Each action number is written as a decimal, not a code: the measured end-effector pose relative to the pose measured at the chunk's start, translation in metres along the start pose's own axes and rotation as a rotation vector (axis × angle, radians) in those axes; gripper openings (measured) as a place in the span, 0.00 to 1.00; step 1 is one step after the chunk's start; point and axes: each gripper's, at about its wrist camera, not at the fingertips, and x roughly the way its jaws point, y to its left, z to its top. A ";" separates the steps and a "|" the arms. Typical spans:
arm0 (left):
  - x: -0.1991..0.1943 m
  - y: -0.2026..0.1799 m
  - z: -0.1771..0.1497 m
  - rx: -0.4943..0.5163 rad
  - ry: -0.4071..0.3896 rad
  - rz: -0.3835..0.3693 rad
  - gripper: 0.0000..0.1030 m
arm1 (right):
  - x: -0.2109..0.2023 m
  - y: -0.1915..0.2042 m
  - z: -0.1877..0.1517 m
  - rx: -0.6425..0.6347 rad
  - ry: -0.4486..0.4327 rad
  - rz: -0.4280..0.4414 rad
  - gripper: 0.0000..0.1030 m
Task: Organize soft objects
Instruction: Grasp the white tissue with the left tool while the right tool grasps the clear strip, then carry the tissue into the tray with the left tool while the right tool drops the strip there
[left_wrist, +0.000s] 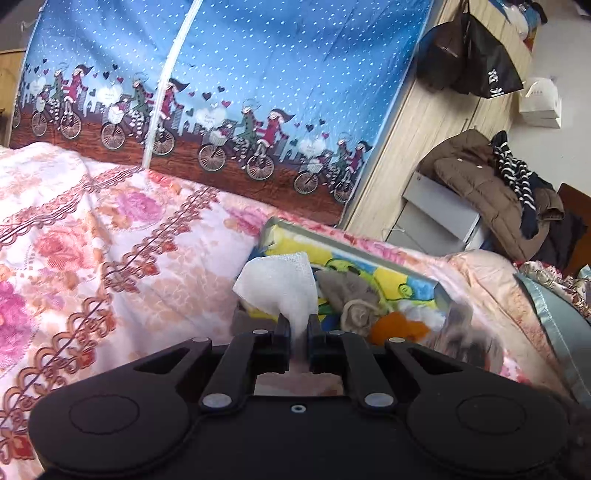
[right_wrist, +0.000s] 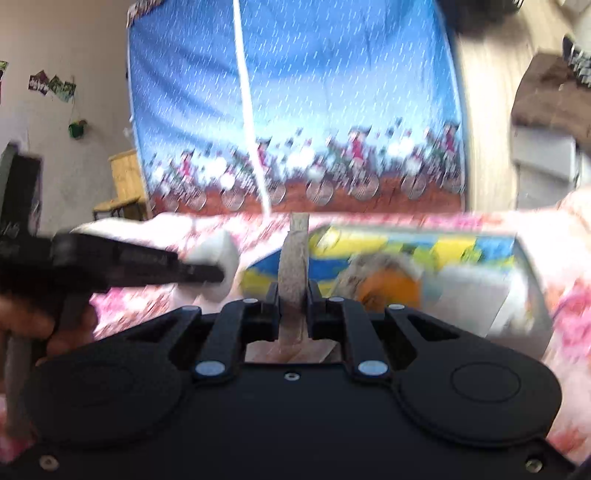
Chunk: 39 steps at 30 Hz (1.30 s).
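Note:
My left gripper (left_wrist: 298, 320) is shut on a white cloth (left_wrist: 280, 282) and holds it just in front of a shallow box (left_wrist: 439, 291) with a yellow, blue and green cartoon lining. The box lies on the floral bedspread and holds a grey-brown knit item (left_wrist: 351, 295) and an orange item (left_wrist: 399, 328). In the blurred right wrist view my right gripper (right_wrist: 292, 291) is shut on a beige strip of cloth (right_wrist: 293, 258), upright, near the same box (right_wrist: 532, 258). The left gripper (right_wrist: 199, 273) with its white cloth (right_wrist: 221, 254) shows at the left there.
A pink floral bedspread (left_wrist: 110, 240) covers the bed. A blue printed curtain (left_wrist: 240, 74) hangs behind it. To the right stand a wooden wardrobe (left_wrist: 424, 129) with hanging bags and a pile of brown coats (left_wrist: 480, 184). A grey-blue pillow edge (left_wrist: 554, 317) lies at right.

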 end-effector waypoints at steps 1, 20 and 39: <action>0.002 -0.003 0.000 -0.015 -0.005 -0.002 0.08 | 0.001 -0.007 0.004 0.010 -0.021 -0.020 0.07; 0.116 -0.112 0.021 0.097 0.080 -0.080 0.08 | 0.016 -0.113 0.005 0.142 -0.012 -0.267 0.07; 0.158 -0.120 0.017 0.091 0.221 -0.077 0.12 | 0.038 -0.072 0.018 -0.059 0.060 -0.353 0.11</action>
